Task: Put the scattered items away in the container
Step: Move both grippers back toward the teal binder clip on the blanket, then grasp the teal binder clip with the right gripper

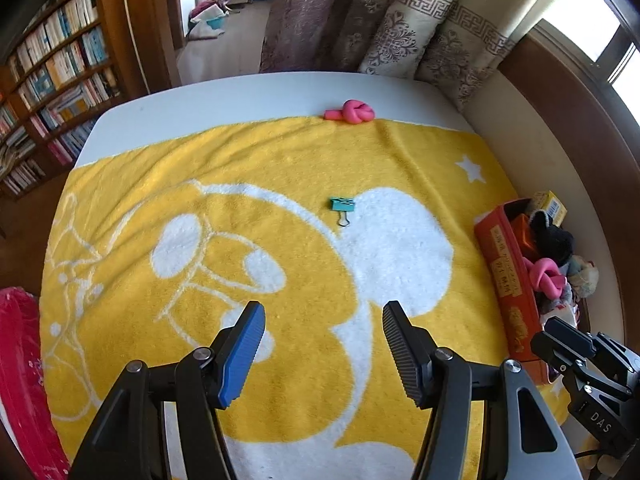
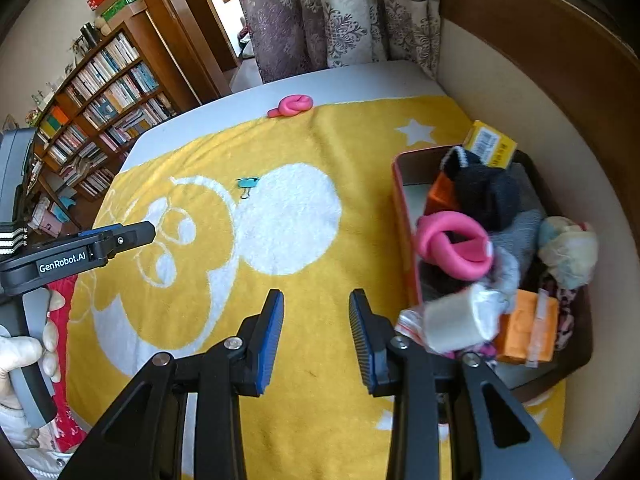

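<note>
A green binder clip [image 1: 342, 206] lies on the yellow towel [image 1: 280, 160] at mid table; it also shows in the right wrist view [image 2: 246, 184]. A pink knotted tube [image 1: 351, 112] lies at the towel's far edge, also in the right wrist view [image 2: 294, 105]. An orange box [image 1: 508, 276] at the right holds several items, among them a second pink knot [image 2: 454, 244], a black plush [image 2: 486, 194] and a yellow carton [image 2: 490, 148]. My left gripper [image 1: 323, 320] is open and empty above the towel. My right gripper [image 2: 316, 304] is open and empty beside the box [image 2: 402, 204].
A red tray [image 1: 20, 360] sits at the table's left edge. Bookshelves [image 1: 52, 80] stand at the left, curtains [image 1: 380, 20] behind the table, a wall ledge [image 2: 540, 80] at the right. The left gripper's body [image 2: 80, 252] shows in the right wrist view.
</note>
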The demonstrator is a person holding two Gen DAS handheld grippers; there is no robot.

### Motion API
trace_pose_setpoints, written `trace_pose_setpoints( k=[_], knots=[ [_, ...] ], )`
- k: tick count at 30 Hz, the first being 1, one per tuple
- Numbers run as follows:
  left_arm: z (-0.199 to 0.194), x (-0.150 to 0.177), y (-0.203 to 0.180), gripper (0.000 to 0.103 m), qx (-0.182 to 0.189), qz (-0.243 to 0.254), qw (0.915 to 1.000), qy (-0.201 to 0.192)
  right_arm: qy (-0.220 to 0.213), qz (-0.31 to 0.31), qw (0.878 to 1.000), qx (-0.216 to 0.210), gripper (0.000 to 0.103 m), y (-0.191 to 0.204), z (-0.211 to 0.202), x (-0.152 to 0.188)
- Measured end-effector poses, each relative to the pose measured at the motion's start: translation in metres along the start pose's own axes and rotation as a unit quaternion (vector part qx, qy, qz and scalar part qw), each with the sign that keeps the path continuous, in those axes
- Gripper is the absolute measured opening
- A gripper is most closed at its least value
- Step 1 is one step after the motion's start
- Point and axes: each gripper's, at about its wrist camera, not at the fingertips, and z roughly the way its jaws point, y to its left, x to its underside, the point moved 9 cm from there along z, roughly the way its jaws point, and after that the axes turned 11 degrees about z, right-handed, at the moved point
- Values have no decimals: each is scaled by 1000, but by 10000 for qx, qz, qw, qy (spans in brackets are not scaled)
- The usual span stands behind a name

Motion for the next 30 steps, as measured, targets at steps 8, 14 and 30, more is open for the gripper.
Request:
trace_pose_setpoints(
  k=[8, 14, 30],
  knots=[
    [27, -14, -1, 63, 371, 8, 9992, 135, 46, 109, 9999, 102, 45, 13, 13, -5],
    [48, -32, -5, 63, 542, 110, 9982, 224, 69, 259, 9994, 198, 45, 14, 25, -14],
    [70, -64, 89, 63, 258, -319, 9989, 204, 372, 47, 9993, -83, 45, 87, 125, -55]
  ],
)
